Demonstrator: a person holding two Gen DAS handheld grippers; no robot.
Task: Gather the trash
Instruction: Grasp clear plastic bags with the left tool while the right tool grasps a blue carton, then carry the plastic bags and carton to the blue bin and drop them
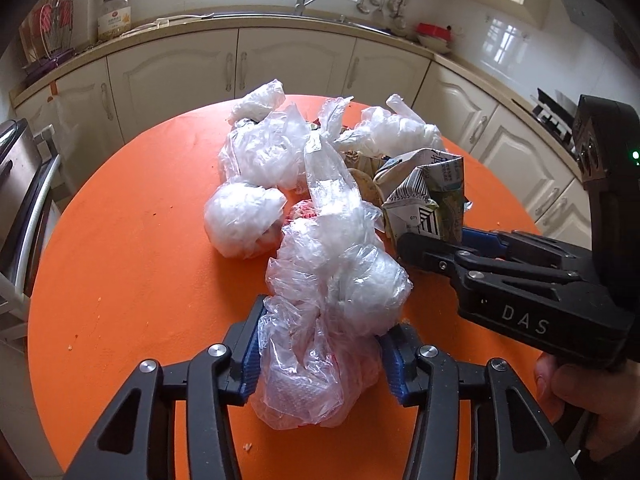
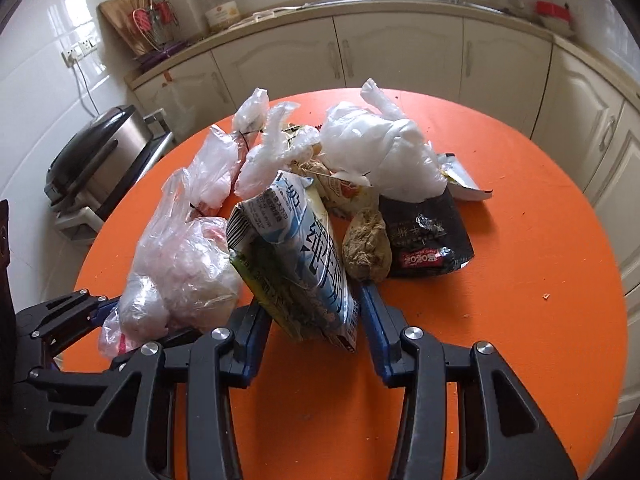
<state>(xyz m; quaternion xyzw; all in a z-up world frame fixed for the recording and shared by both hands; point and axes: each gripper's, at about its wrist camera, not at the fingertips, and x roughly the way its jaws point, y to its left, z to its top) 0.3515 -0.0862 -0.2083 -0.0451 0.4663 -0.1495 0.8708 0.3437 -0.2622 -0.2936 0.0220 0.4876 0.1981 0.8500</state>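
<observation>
A pile of trash lies on a round orange table [image 1: 120, 280]. My left gripper [image 1: 320, 356] has its jaws on both sides of a crumpled clear plastic bag [image 1: 320, 360] at the near edge of the pile, touching it. My right gripper [image 2: 316, 320] has its jaws around a crushed milk carton [image 2: 288, 256], which stands tilted between them; the same carton [image 1: 424, 196] and right gripper [image 1: 420, 250] show in the left wrist view. The left gripper [image 2: 96, 316] shows at the lower left of the right wrist view, with its clear bag [image 2: 180, 276].
More knotted plastic bags [image 1: 260, 148], a white bag [image 2: 384, 152], a black wrapper [image 2: 424, 236] and a brown wad [image 2: 366, 246] lie mid-table. Cream kitchen cabinets [image 1: 288, 64] ring the table. A steel appliance [image 2: 100, 156] stands on the left.
</observation>
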